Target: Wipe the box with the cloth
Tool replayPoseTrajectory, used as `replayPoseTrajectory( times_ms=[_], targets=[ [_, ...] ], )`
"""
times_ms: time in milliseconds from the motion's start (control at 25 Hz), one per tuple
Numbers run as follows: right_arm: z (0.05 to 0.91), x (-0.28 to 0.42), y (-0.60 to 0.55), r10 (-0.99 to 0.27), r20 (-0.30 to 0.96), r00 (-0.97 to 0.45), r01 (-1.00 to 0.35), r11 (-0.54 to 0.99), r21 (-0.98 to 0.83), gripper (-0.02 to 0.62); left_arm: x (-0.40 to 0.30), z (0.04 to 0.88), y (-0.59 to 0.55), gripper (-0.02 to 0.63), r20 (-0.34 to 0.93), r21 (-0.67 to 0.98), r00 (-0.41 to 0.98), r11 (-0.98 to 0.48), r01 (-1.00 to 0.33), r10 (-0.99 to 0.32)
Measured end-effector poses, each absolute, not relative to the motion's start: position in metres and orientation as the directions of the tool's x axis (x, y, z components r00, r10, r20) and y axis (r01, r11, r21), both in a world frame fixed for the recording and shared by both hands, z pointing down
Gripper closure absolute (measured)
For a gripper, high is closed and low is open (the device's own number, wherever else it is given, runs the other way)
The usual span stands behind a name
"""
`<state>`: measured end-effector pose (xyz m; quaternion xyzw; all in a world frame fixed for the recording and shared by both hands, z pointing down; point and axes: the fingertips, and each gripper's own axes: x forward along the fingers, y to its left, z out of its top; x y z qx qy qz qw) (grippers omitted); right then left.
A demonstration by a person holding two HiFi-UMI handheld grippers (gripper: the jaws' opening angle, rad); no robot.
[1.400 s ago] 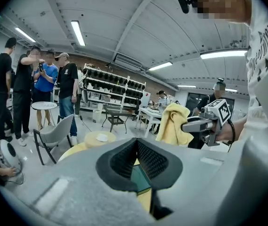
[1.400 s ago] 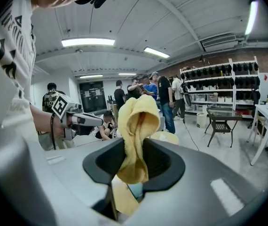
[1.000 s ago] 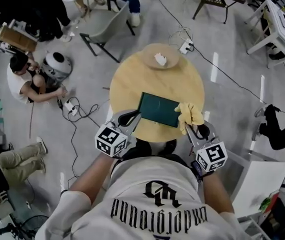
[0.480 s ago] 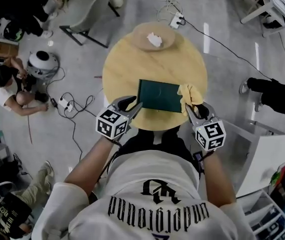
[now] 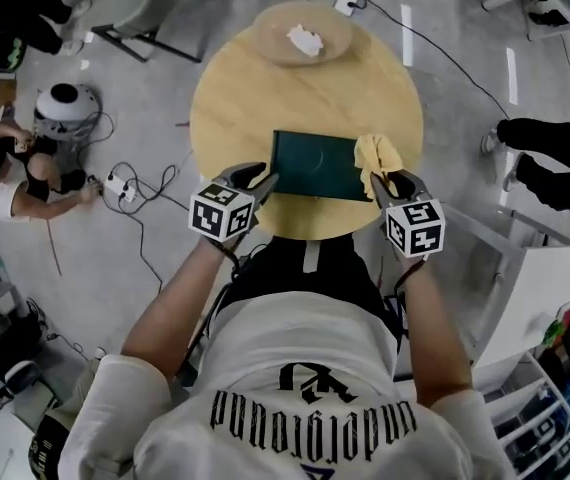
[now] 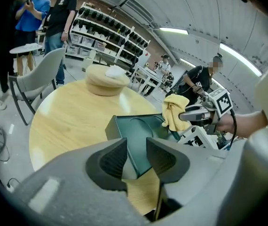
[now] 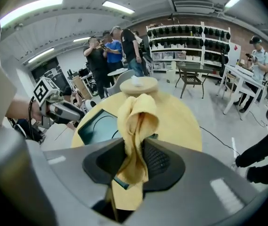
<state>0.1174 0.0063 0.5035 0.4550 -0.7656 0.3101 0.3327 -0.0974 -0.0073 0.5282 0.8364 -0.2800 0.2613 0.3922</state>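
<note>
A dark green flat box (image 5: 315,165) lies on the round wooden table (image 5: 265,98), near its front edge. My left gripper (image 5: 258,178) is at the box's near left corner. In the left gripper view that corner (image 6: 141,131) sits in the gap of the left gripper (image 6: 135,157), whose jaws stand apart and do not visibly press on it. My right gripper (image 5: 385,180) is at the box's right end, shut on a yellow cloth (image 5: 373,155). The cloth (image 7: 136,121) stands up bunched out of the right gripper (image 7: 136,157), with the box (image 7: 98,124) behind it to the left.
A shallow wooden dish (image 5: 300,40) holding a white crumpled thing sits at the table's far edge. A grey chair (image 6: 35,81) stands beyond the table. Cables and a power strip (image 5: 120,183) lie on the floor at left, near a crouching person (image 5: 5,173). White furniture (image 5: 535,288) stands at right.
Both grippers have sunk toward the tabletop at the two ends of the box. The cloth has stayed in the right gripper.
</note>
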Motion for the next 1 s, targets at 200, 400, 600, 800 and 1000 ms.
replayPoseTrajectory(
  times_ms=[200, 400, 600, 800, 1000],
  targets=[
    [0.533, 0.12, 0.0, -0.438, 0.843, -0.311, -0.918, 0.368, -0.147, 0.482, -0.096, 0.553, -0.002, 0.48, 0.676, 0.522, 0.7, -0.521, -0.675, -0.23],
    [0.545, 0.115, -0.011, -0.418, 0.859, -0.295, -0.918, 0.372, -0.135, 0.483, -0.098, 0.565, -0.003, 0.534, 0.674, 0.531, 0.703, -0.513, -0.674, -0.227],
    [0.551, 0.108, -0.015, -0.401, 0.864, -0.304, -0.912, 0.384, -0.143, 0.485, -0.096, 0.567, -0.002, 0.535, 0.651, 0.561, 0.725, -0.5, -0.66, -0.225],
    [0.555, 0.073, -0.027, -0.376, 0.86, -0.344, -0.882, 0.445, -0.158, 0.486, -0.097, 0.569, -0.003, 0.535, 0.638, 0.576, 0.737, -0.496, -0.65, -0.224],
    [0.557, 0.042, -0.035, -0.357, 0.868, -0.345, -0.849, 0.514, -0.126, 0.487, -0.097, 0.569, -0.002, 0.535, 0.629, 0.585, 0.743, -0.491, -0.646, -0.227]
  ],
)
